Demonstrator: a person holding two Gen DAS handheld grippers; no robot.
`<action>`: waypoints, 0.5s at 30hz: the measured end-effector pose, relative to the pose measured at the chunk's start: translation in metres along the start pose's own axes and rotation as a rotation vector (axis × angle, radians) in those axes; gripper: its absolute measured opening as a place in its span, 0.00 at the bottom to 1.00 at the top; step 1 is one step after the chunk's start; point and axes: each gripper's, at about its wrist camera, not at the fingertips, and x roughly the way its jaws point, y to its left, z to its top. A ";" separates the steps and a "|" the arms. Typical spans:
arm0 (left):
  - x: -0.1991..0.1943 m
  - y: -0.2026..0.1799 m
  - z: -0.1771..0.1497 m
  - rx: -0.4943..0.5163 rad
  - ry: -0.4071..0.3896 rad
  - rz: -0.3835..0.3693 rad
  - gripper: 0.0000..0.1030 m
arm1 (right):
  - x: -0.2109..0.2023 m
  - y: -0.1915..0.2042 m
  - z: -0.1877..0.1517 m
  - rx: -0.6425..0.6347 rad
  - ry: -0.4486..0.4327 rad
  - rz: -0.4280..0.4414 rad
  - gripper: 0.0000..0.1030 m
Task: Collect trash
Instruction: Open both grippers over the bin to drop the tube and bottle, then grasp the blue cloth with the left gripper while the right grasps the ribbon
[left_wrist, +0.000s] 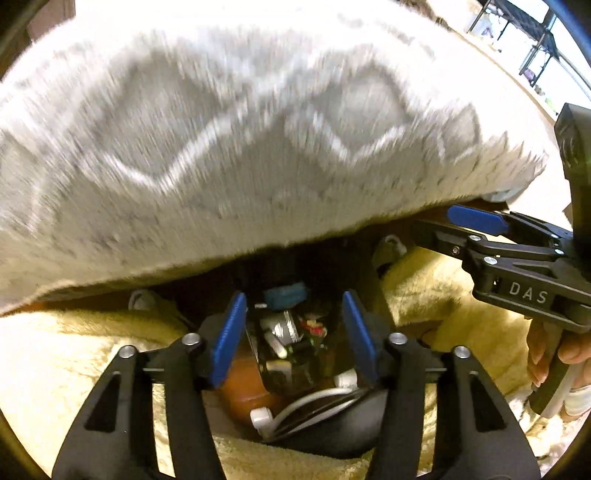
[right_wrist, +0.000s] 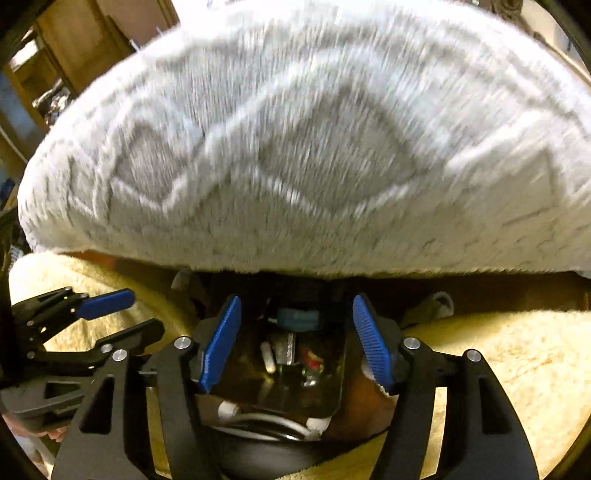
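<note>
The left claw (left_wrist: 293, 336) stands moderately wide, its blue pads (left_wrist: 227, 339) apart and pressing on nothing. It points steeply down. Straight ahead of it, seen through the gap between the pads, lies a dark glossy container (left_wrist: 295, 376), and the trash (left_wrist: 284, 332) is inside: a white tube, a grey-white wrapper and a small red scrap, all blurred. Whether the pads touch the container's sides cannot be told. Just beyond the trash sits a blue piece (left_wrist: 286, 295). Nearer the claw's base, a white cable (left_wrist: 314, 402) curls over a black rounded thing, and a brown thing (left_wrist: 240, 384) lies by the left pad.

The right claw (right_wrist: 295, 343) is also wide, with nothing gripped. The same container (right_wrist: 280, 387) with its trash (right_wrist: 291, 354) lies ahead between its pads, with the blue piece (right_wrist: 297, 319) beyond.

The two claws sit side by side. From the left wrist, the right claw (left_wrist: 443, 227) reaches in from the right, held by a hand (left_wrist: 569, 354). From the right wrist, the left claw (right_wrist: 136, 315) shows at the left, with its fingers parted.

On both sides of the claws spreads a yellow fleece (left_wrist: 74, 369). Above and beyond them a grey-white patterned fuzzy cover (left_wrist: 221, 147) overhangs the dark gap where the container lies.
</note>
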 end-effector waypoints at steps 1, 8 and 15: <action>-0.008 0.000 0.004 0.002 -0.025 0.003 0.55 | -0.009 0.000 0.005 -0.004 -0.030 -0.007 0.65; -0.059 0.006 0.038 0.019 -0.176 0.053 0.63 | -0.071 -0.008 0.040 -0.015 -0.218 -0.069 0.73; -0.083 0.015 0.089 0.047 -0.262 0.124 0.66 | -0.091 -0.019 0.096 0.005 -0.313 -0.114 0.74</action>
